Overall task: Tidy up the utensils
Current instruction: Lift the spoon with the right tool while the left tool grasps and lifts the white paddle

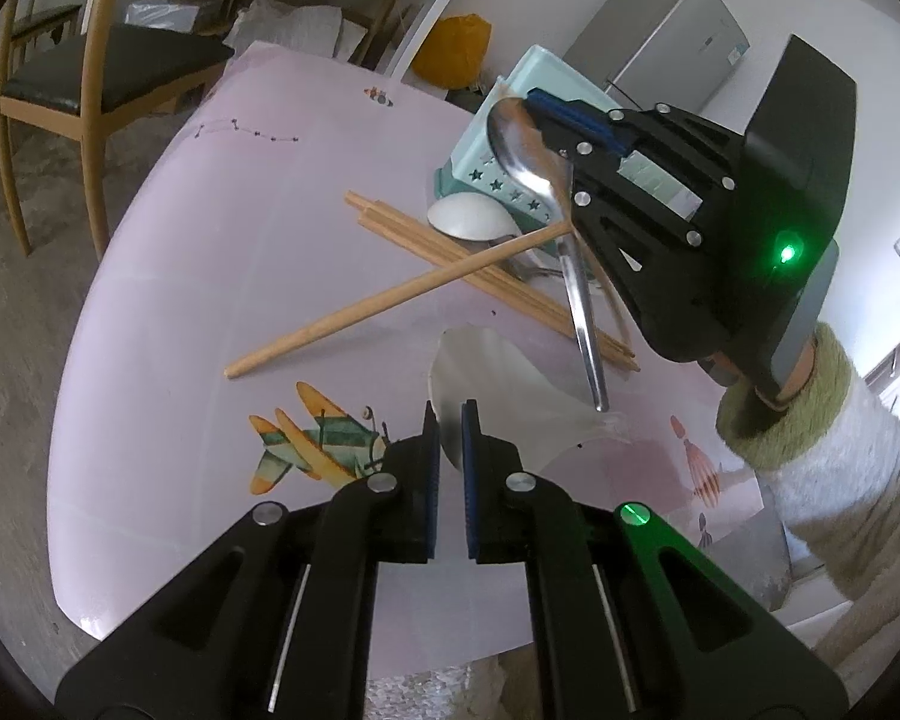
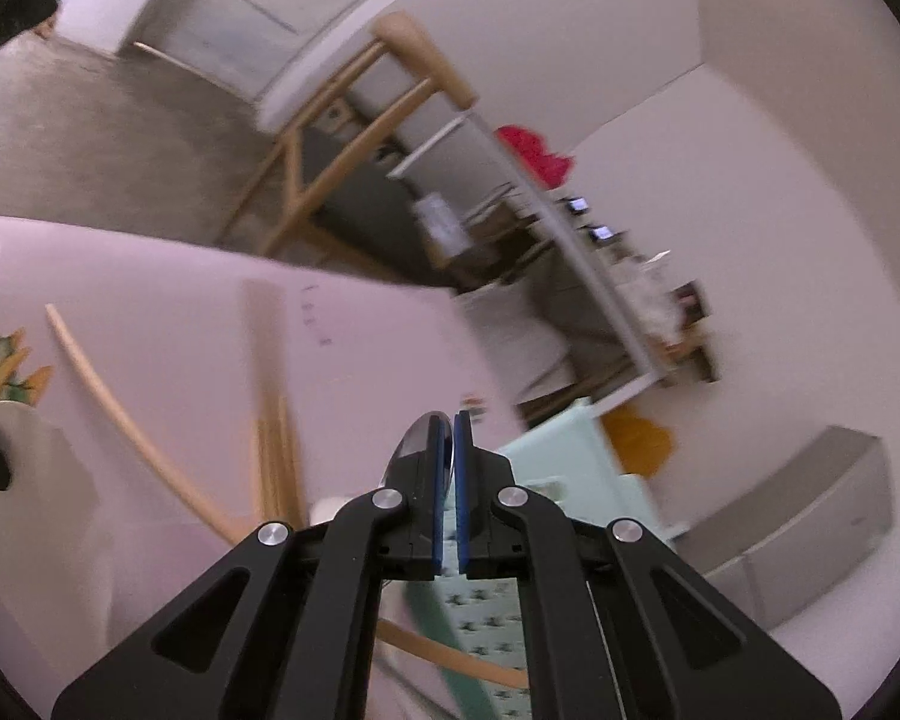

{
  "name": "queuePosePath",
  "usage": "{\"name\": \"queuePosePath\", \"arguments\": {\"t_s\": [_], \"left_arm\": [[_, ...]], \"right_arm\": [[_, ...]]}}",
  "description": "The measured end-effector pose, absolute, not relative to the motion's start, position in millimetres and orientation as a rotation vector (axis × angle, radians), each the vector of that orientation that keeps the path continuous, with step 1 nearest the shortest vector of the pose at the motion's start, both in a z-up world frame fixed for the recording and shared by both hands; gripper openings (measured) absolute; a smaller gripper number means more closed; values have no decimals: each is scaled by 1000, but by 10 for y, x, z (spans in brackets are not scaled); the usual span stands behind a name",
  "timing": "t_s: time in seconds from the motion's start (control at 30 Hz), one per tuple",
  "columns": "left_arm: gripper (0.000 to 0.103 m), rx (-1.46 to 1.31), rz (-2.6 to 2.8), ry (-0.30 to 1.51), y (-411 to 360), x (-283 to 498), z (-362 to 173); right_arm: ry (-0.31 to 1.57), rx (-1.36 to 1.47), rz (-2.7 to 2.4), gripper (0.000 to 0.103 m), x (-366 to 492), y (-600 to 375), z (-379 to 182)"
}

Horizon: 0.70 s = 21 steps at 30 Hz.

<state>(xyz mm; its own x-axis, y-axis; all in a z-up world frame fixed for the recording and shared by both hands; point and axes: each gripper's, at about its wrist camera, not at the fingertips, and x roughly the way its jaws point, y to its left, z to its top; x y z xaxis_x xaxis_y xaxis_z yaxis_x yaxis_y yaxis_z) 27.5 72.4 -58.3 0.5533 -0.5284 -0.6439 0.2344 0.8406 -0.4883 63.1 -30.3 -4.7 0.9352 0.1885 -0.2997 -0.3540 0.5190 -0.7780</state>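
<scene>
1. The right gripper [image 1: 537, 114], in the upper right of the left wrist view, is clamped on a metal spoon [image 1: 525, 147]. Its blue pads pinch the spoon near the bowl, and the handle hangs down and to the right, with its tip in the air above the table.
2. In the right wrist view the same right gripper [image 2: 447, 450] fills the lower centre, jaws drawn narrow, with the bowl of the metal spoon [image 2: 414, 441] sticking out past the left pad.
3. The left gripper [image 1: 450, 438], at bottom centre of the left wrist view, is pressed narrowly on the edge of a white plastic sheet [image 1: 498, 402] that fans out toward the right over the table.
4. A sleeve [image 1: 810, 414] with a fuzzy green cuff shows behind the right gripper at the right edge.
5. Wooden chopsticks [image 1: 474, 276] lie in a loose bundle at centre frame on the pink tablecloth [image 1: 210, 228]. One single chopstick [image 1: 360, 312] crosses over them, slanting down to the left.
6. A white spoon [image 1: 468, 216] lies bowl-down just beyond the chopsticks, touching or just beside the base of the holder.
7. A mint-green utensil holder [image 1: 510, 180] with star cut-outs stands at the far edge of the table, partly hidden behind the right gripper and the held spoon.
8. A wooden chair [image 1: 102, 72] stands in the upper left, off the table.
</scene>
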Motion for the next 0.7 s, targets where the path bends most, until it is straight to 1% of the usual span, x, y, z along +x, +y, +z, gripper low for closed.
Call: {"name": "queuePosePath", "arguments": {"t_s": [0.13,0.5,0.7], "left_arm": [[4,-351,-460,849,706,229,-524],[0,-292,-451,727,663,45,-137],[0,-260,-455,699,576,16,-26]], "right_arm": [[90,-952,216,2,557,-286,48],[-23,-768,56,2,496,-417,585],[-64,-669,-3,2,383,-667,908]]}}
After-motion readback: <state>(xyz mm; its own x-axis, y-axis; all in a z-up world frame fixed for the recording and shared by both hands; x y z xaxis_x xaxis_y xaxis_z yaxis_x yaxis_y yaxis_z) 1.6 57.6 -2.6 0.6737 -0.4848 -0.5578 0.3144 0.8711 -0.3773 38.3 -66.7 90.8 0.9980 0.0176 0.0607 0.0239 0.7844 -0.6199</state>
